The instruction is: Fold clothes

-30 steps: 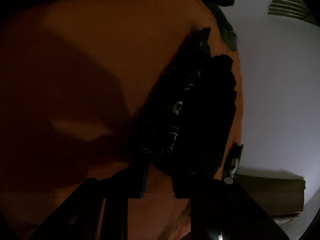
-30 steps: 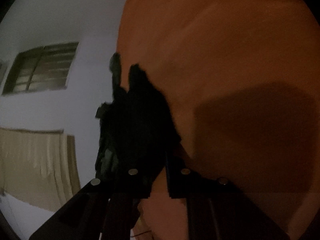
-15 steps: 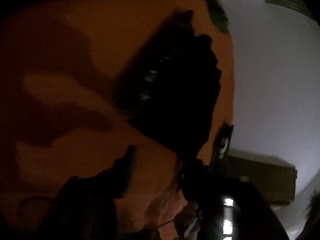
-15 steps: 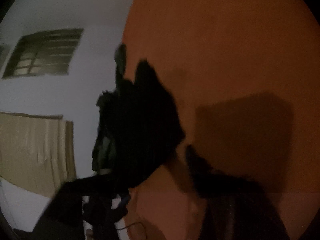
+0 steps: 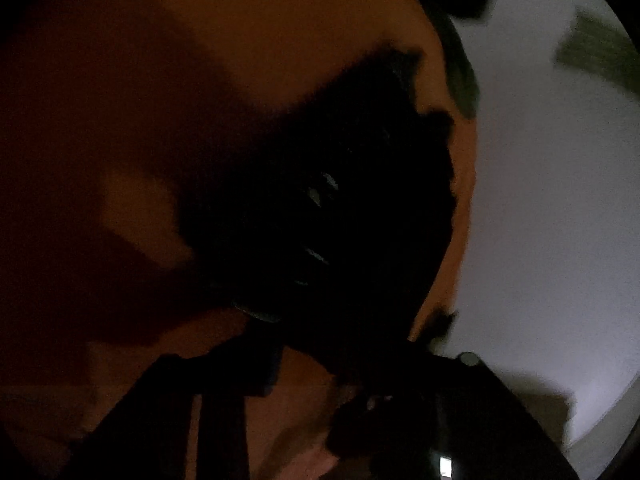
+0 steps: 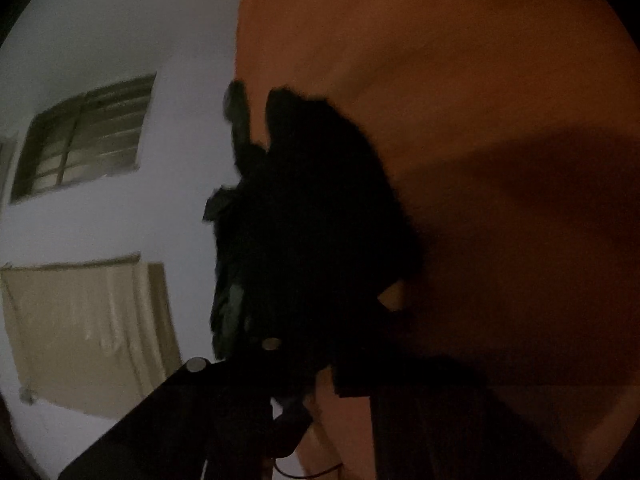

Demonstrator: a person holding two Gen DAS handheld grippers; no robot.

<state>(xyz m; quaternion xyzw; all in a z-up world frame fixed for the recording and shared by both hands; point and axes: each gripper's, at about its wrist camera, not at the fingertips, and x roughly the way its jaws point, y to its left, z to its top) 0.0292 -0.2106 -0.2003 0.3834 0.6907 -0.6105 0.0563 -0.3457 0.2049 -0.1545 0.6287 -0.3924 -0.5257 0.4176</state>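
Note:
A black garment [image 5: 340, 200] lies bunched on an orange cloth surface [image 5: 280, 40], close to its right edge, with pale marks of a print showing in its folds. My left gripper [image 5: 310, 360] is closing on its near edge, both fingertips meeting the dark fabric. In the right wrist view the same black garment [image 6: 312, 220] sits at the left edge of the orange surface [image 6: 460, 60]. My right gripper [image 6: 332, 372] is closing too, its fingers nearly together with the garment's near edge pinched between them. The light is very dim.
A pale wall [image 5: 560, 200] stands just beyond the surface's edge. It carries a barred window [image 6: 84, 140] and a beige hanging cloth [image 6: 88, 332]. Another dark greenish item [image 5: 460, 76] lies at the far edge. Deep shadows of the grippers cross the orange cloth.
Both grippers let go and spread wide half a second ago, then came back together on the garment's near edge. The garment now lies more bunched and wider in the left view.

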